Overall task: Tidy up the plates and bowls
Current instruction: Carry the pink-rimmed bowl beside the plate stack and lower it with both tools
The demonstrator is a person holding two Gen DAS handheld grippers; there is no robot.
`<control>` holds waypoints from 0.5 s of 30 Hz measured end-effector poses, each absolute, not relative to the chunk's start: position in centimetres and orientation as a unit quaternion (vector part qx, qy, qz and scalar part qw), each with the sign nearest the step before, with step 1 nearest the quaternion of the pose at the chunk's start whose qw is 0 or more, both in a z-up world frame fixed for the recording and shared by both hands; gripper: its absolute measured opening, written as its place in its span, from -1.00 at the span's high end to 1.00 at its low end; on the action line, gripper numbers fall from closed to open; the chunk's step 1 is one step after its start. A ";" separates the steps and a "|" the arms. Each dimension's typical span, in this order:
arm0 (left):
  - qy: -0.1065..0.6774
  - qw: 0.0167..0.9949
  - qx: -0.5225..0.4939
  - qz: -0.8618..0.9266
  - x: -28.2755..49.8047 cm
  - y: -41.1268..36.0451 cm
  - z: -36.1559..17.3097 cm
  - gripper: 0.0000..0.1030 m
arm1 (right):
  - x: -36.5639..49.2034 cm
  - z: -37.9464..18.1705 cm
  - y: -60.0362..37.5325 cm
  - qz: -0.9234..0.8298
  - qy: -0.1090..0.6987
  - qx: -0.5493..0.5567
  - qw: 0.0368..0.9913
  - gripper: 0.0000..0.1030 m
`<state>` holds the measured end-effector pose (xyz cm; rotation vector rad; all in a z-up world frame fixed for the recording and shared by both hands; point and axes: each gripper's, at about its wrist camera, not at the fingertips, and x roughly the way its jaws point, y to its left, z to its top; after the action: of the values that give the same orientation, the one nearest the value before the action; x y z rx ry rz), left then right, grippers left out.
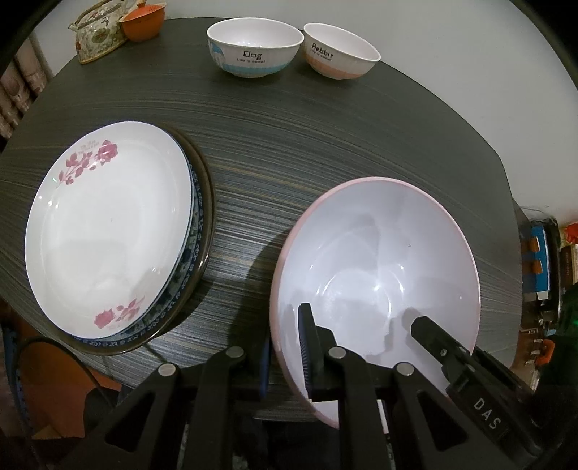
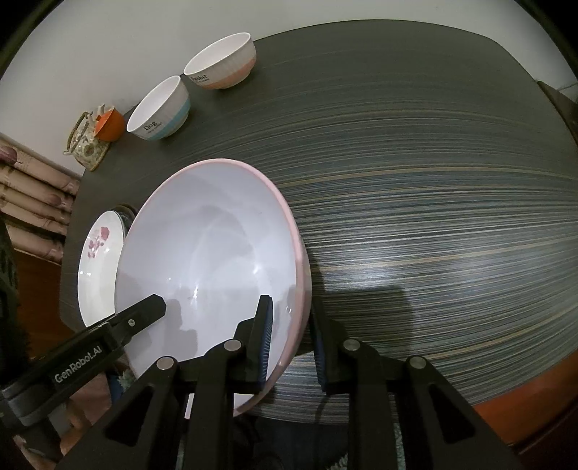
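A large white bowl with a pink rim (image 1: 379, 253) (image 2: 202, 246) hangs tilted over the dark table's front edge. My left gripper (image 1: 285, 354) straddles its left rim, one finger inside and one outside, shut on the wall. On the opposite rim my right gripper (image 2: 292, 347) clamps the same way. To the left lies a stack of plates (image 1: 108, 231) (image 2: 99, 260), topped by a white plate with pink flowers. Two small bowls stand at the table's far edge, one marked "Dog" (image 1: 253, 50) (image 2: 160, 108) and one marked "Rabbit" (image 1: 339, 52) (image 2: 222, 61).
A flowered teapot (image 1: 97, 32) (image 2: 85, 144) and a small orange bowl (image 1: 141, 23) (image 2: 110, 124) sit at the far left corner. The striped dark table (image 1: 289, 144) (image 2: 433, 180) stretches wide to the right of the large bowl. A white wall runs behind it.
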<state>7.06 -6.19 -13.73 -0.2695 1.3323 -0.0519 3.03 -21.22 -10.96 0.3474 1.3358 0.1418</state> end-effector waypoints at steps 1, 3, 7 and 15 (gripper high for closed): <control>0.616 0.777 -0.124 -0.025 7.0 -6.2 -13.6 0.74 | 3.0 -10.9 -21.3 0.066 0.615 0.161 0.769 0.57; 0.617 0.776 -0.127 -0.025 7.0 -6.1 -13.6 0.74 | 3.0 -10.9 -21.3 0.065 0.615 0.162 0.769 0.56; 0.619 0.775 -0.127 -0.028 7.2 -6.0 -13.6 0.74 | 2.9 -10.9 -21.2 0.067 0.616 0.165 0.767 0.41; 0.618 0.775 -0.128 -0.031 7.3 -5.8 -13.6 0.73 | 3.1 -10.3 -21.3 0.063 0.609 0.166 0.773 0.25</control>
<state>7.33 -5.81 -13.63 -0.2779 1.3378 -0.0679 3.10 -21.31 -10.33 0.3606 1.3191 0.1373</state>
